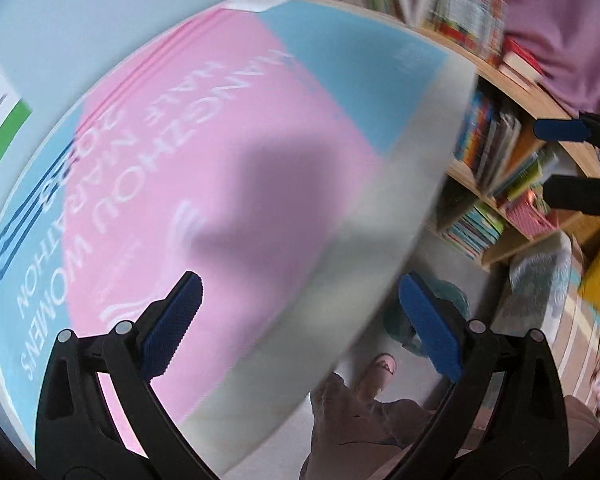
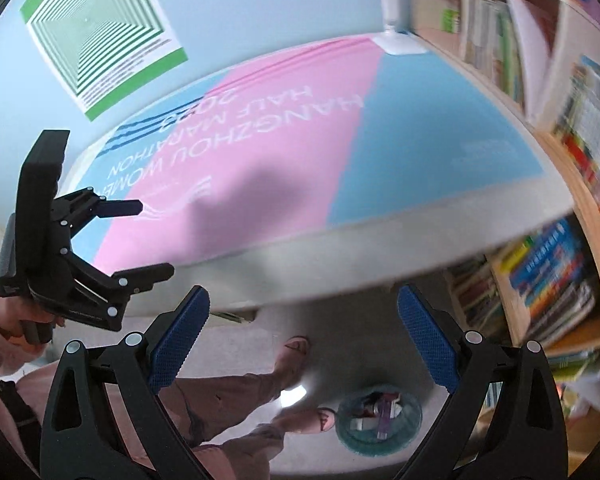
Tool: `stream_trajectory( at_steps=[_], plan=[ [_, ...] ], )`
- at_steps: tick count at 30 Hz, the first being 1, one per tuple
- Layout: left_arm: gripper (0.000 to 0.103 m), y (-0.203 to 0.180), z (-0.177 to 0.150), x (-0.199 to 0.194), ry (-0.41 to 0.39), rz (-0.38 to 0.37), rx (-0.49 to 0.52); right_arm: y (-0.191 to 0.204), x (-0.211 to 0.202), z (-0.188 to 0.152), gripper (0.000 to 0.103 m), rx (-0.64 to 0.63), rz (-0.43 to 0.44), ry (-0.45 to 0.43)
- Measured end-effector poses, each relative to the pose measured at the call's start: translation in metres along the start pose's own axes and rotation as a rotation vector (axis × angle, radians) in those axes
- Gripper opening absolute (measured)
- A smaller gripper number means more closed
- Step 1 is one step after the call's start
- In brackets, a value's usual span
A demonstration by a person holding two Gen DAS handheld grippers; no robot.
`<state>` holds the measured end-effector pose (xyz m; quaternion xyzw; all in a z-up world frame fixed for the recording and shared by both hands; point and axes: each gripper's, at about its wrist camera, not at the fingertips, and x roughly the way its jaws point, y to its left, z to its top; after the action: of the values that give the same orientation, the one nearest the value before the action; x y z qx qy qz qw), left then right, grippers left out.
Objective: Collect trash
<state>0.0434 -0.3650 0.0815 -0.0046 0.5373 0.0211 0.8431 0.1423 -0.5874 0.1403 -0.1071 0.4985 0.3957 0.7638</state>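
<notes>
Both tools, left (image 1: 300, 320) and right (image 2: 304, 328), are hanging open and empty over the pink-and-blue surface (image 2: 420, 128); bookshelves (image 2: 540, 80) are lining the right, a bin (image 2: 380, 420) sitting on the floor.

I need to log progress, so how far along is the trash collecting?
Nearly done, it seems. The round teal bin on the floor already holds scraps. The pink-and-blue printed table mat shows no litter. Nothing is in hand: the left gripper and right gripper are both open and empty. Nothing visible remains.
</notes>
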Motion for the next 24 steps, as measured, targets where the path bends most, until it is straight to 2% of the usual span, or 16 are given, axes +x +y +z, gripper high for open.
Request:
stream_trajectory(
  at_steps=[3, 7, 14, 24],
  plan=[
    [0.096, 0.030, 0.002, -0.001, -0.011, 0.026, -0.062, 0.009, 0.016, 0.022, 0.094, -0.039, 0.008, 0.003],
    [0.096, 0.066, 0.004, 0.001, -0.012, 0.015, -0.145, 0.021, 0.039, 0.055, 0.094, -0.086, 0.025, 0.001],
    [0.096, 0.113, 0.003, 0.006, -0.013, 0.076, -0.204, 0.049, 0.075, 0.101, 0.094, -0.155, 0.062, 0.006],
    [0.096, 0.172, -0.003, 0.002, -0.028, 0.147, -0.354, 0.088, 0.109, 0.144, 0.094, -0.241, 0.113, -0.007]
  ],
)
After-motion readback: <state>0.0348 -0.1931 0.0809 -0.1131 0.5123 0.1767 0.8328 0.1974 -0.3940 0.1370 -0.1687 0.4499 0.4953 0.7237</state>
